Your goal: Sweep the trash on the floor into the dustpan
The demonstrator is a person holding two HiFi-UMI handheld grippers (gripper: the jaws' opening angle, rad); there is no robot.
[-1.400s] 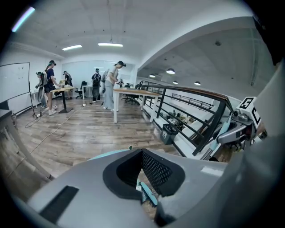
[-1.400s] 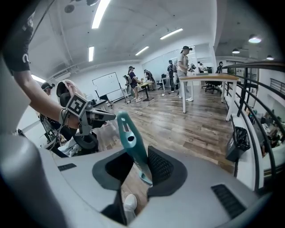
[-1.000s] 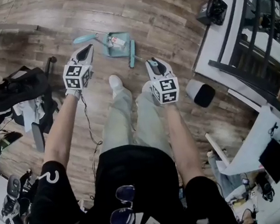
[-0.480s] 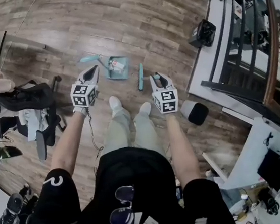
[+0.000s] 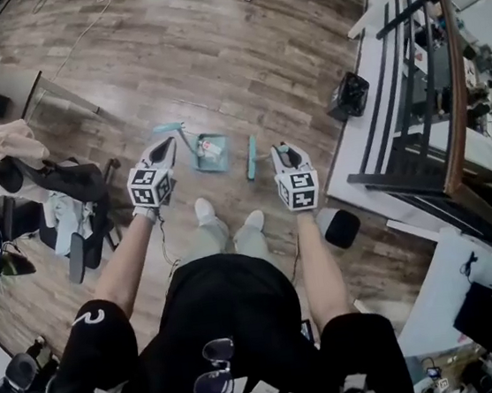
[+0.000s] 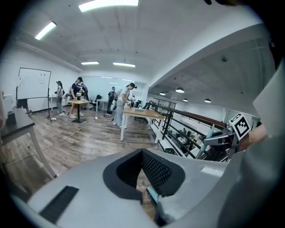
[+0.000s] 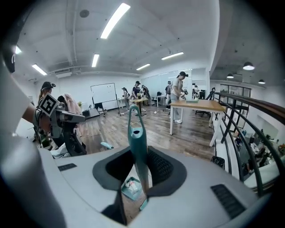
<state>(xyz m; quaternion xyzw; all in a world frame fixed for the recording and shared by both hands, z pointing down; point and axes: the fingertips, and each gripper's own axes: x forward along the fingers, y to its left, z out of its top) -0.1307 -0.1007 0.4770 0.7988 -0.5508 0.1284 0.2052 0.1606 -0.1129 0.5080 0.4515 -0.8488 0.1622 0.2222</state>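
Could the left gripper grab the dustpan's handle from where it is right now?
Probably yes. The left gripper is open and empty, and the dustpan's handle sits just ahead of its tips with nothing between them. The person is standing, so it likely has to drop lower first.

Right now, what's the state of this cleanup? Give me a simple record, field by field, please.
Place: wood floor
Dustpan: teal, on the floor ahead of the shoes
Trash: inside the dustpan
Brush: teal, handle clamped in the right gripper
Left gripper: a teal piece shows between its jaws; whether it is gripped is unclear
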